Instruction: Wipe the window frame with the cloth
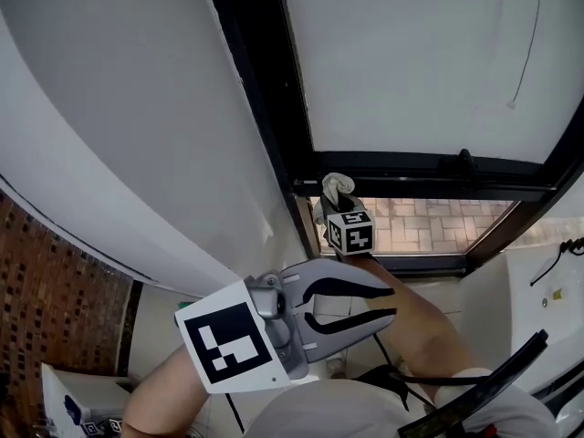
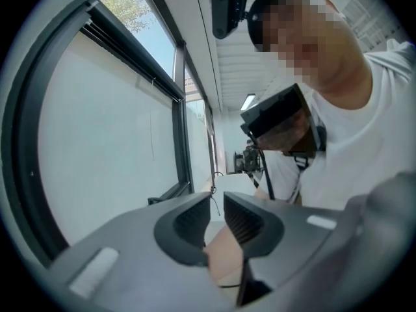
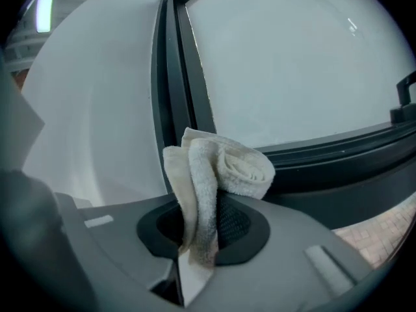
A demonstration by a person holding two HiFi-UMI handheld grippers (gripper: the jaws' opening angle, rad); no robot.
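**Cloth held at the corner of a dark window frame**

A dark window frame (image 1: 265, 89) runs between a white wall (image 1: 109, 117) and a pale pane (image 1: 411, 53). Red brick paving (image 1: 429, 222) shows through the lower glass. The right gripper (image 1: 334, 201) is clenched on a rolled white cloth (image 1: 336, 185), right at the frame's corner; whether it touches is unclear. Its cube (image 1: 351, 232) bears black-and-white square markers. The left gripper (image 1: 394, 303) hangs near the person's body, with its jaws slightly parted and nothing between them
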